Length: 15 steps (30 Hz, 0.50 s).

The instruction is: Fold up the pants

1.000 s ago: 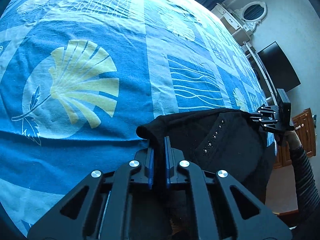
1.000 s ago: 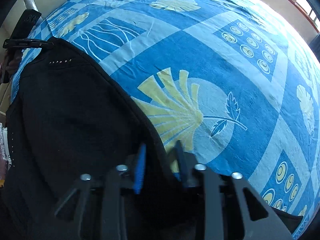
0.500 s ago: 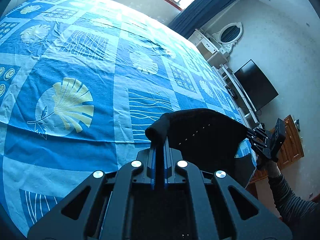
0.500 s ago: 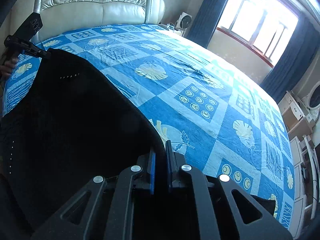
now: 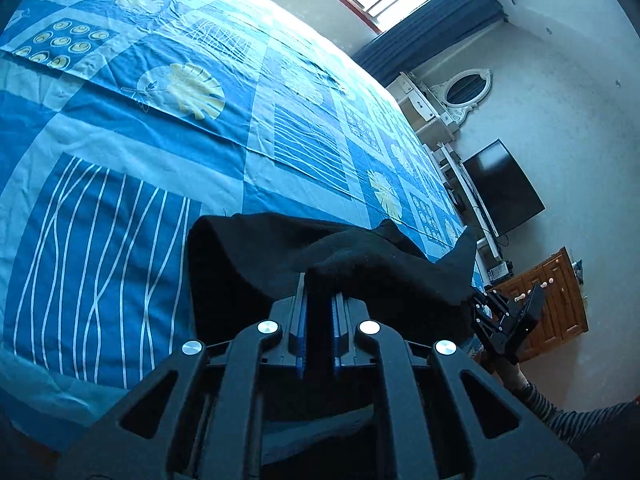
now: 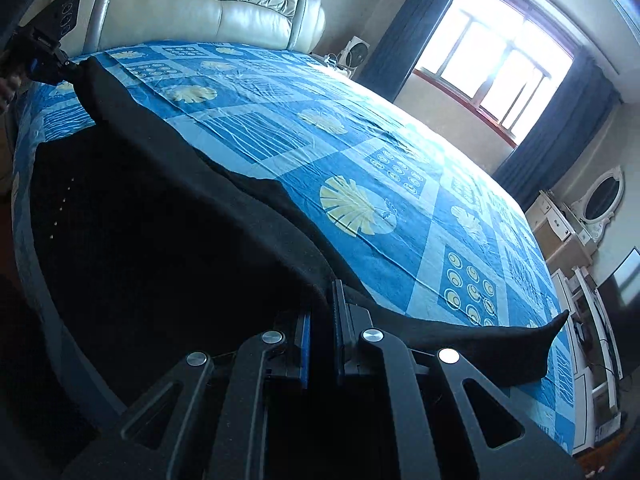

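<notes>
Black pants [image 5: 256, 268] [image 6: 144, 240] with a row of small studs hang stretched between both grippers above the blue patterned bedspread [image 5: 120, 128] [image 6: 360, 152]. My left gripper [image 5: 319, 280] is shut on one end of the fabric's top edge; the cloth bunches over its fingertips. My right gripper [image 6: 325, 292] is shut on the other end. In the left wrist view the right gripper [image 5: 478, 300] shows at the far right, pinching the cloth. In the right wrist view the left gripper [image 6: 66, 65] shows at the upper left, holding its corner.
A cream tufted headboard [image 6: 208, 8] closes the bed's far end. A window with dark curtains [image 6: 500, 64] is behind the bed. A white dresser with an oval mirror [image 5: 460, 92], a wall TV [image 5: 504, 184] and a wooden cabinet [image 5: 552, 300] line the side wall. A striped sleeve [image 5: 568, 420] is at lower right.
Both grippers have lifted and tilted up, carrying the pants along the bed. The headboard, window and side wall came into view. The fabric now hangs taut between the two grippers.
</notes>
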Each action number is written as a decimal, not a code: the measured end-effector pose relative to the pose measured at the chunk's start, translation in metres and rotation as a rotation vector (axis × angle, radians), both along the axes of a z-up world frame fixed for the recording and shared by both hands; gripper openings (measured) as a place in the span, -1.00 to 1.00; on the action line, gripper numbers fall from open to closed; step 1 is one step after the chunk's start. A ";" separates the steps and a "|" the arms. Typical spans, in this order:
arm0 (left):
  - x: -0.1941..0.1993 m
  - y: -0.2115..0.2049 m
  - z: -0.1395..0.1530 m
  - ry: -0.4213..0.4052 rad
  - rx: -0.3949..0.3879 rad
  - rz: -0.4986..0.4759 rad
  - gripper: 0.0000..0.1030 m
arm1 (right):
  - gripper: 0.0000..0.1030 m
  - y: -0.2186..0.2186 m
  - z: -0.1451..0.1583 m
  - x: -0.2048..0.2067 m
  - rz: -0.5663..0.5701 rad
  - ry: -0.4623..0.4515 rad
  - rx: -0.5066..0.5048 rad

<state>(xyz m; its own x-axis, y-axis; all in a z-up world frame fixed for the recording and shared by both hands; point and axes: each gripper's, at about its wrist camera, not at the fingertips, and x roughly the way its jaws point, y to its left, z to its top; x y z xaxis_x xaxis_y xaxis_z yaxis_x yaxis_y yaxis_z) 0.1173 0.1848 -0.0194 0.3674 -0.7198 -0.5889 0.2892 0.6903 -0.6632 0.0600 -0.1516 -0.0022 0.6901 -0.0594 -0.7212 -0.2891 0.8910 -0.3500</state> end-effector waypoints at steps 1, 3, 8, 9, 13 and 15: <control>-0.006 0.000 -0.006 0.012 0.006 0.004 -0.83 | -0.83 0.002 -0.005 -0.004 -0.003 0.011 0.002; -0.016 0.002 -0.016 0.030 -0.001 0.011 -0.82 | -0.83 0.008 -0.014 -0.015 -0.004 0.030 -0.007; -0.029 0.007 -0.045 0.097 0.032 0.037 -0.79 | -0.83 0.023 -0.039 -0.035 0.010 0.083 -0.044; -0.032 0.008 -0.050 0.111 0.053 0.047 -0.79 | -0.83 0.026 -0.044 -0.040 0.009 0.094 -0.049; -0.044 0.020 -0.060 0.143 0.028 0.093 -0.74 | -0.78 0.026 -0.048 -0.046 -0.021 0.104 -0.033; -0.052 0.027 -0.061 0.157 -0.011 0.126 -0.57 | -0.66 0.024 -0.043 -0.048 -0.031 0.107 -0.021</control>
<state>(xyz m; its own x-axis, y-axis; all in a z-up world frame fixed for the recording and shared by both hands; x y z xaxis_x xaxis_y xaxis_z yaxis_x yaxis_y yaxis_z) 0.0649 0.2122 -0.0801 0.3593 -0.6805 -0.6386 0.0931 0.7070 -0.7010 0.0124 -0.1276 -0.0450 0.6067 -0.0958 -0.7891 -0.2981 0.8928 -0.3376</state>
